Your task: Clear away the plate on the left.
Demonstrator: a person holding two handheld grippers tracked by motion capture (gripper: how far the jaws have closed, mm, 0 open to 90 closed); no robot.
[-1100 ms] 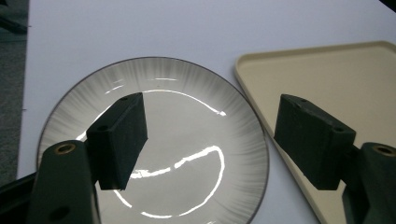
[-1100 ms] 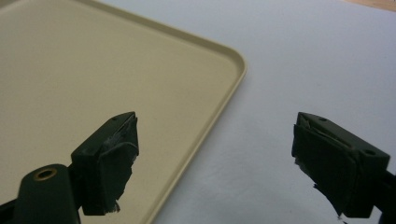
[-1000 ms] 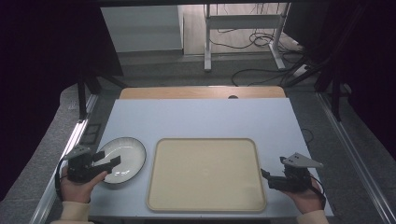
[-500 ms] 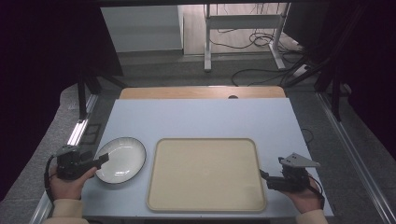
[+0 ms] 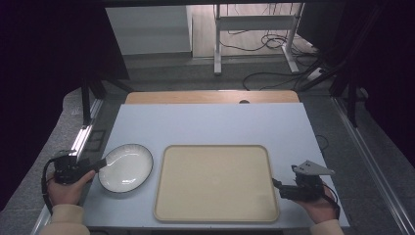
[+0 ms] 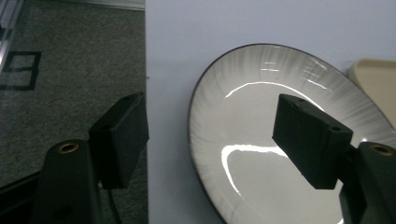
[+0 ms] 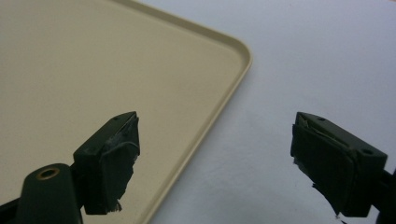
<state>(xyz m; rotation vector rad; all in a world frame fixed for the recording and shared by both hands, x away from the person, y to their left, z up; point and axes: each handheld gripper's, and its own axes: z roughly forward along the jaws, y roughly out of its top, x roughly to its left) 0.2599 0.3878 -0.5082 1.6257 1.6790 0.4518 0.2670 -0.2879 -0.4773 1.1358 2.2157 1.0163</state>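
The plate is approached by the left gripper, jaws spread across its near rim; closing is needed next, while the right gripper is held spread over the tray edge.

Grey carpet floor, trailing cables

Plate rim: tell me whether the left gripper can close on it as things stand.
Probably yes: the left gripper is open, its jaws straddle the plate's near rim, one over the plate, one beyond the table edge, nothing between.
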